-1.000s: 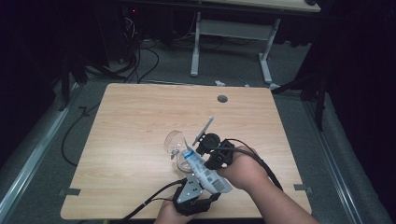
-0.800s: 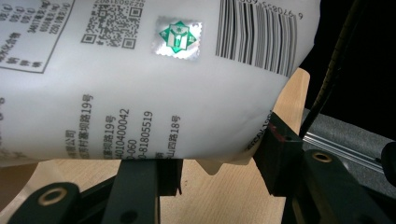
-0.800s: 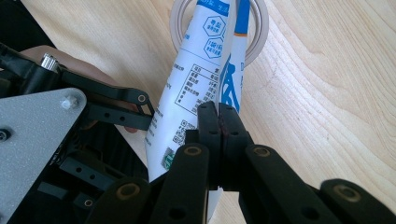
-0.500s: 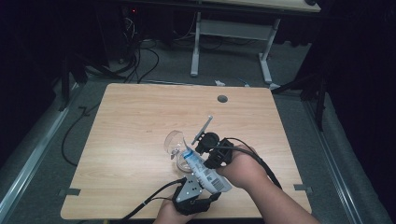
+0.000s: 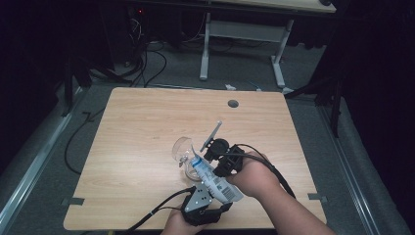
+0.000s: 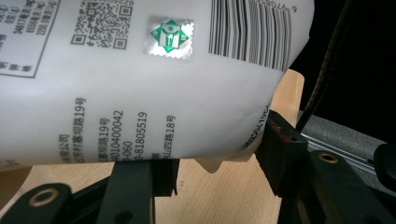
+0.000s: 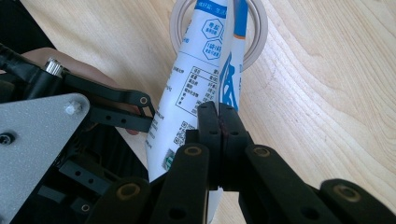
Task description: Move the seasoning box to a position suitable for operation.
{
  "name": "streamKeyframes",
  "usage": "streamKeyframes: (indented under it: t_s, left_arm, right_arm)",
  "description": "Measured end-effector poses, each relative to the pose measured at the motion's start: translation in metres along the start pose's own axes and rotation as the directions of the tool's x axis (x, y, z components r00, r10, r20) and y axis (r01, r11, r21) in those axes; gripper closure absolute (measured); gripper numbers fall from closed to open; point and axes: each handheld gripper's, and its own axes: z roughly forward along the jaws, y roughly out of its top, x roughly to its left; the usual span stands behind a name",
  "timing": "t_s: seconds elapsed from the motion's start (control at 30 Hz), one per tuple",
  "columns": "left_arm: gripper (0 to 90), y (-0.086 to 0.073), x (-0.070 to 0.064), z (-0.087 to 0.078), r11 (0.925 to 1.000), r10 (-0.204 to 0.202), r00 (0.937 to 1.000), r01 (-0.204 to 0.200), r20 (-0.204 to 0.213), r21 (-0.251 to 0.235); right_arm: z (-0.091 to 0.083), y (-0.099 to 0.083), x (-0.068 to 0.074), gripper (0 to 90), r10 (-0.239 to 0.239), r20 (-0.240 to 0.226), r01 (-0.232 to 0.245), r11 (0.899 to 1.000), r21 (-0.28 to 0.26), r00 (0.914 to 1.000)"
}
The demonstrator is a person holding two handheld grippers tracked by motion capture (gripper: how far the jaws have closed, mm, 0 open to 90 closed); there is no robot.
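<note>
A white pouch (image 5: 214, 179) with blue print slants over the wooden table's near side, its top end pointing into a clear glass (image 5: 182, 148). At the near edge my left gripper (image 5: 201, 204) holds the pouch's lower end; in the left gripper view its jaws (image 6: 219, 149) press against the pouch (image 6: 140, 79) from both sides. My right gripper (image 5: 221, 161) comes in from the right. Its jaws (image 7: 218, 116) are pinched together on the fin of the pouch (image 7: 196, 84), just short of the glass rim (image 7: 256, 46).
The table (image 5: 147, 112) has a round cable hole (image 5: 233, 104) near its far edge. Cables (image 5: 151, 213) trail off the near edge from the grippers. Beyond the table are a second desk's white legs (image 5: 204, 49) and floor cables (image 5: 147, 63).
</note>
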Motion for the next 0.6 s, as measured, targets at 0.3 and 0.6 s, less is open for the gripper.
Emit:
streamKeyframes:
  t_s: [0.3,0.6]
  left_arm:
    - [53.3,0.0014,0.0005,-0.0007,1.0000,-0.002,1.0000,0.002,0.001,-0.006]
    - [54.1,0.0047,0.0027,0.0007,1.0000,-0.001,1.0000,0.001,-0.004,-0.001]
  right_arm:
    - [-0.0004,0.0020,-0.0002,90.0,0.002,0.001,-0.002,1.000,0.001,1.0000]
    - [-0.0008,0.0040,-0.0011,90.0,-0.002,0.012,0.002,1.000,0.002,0.9999]
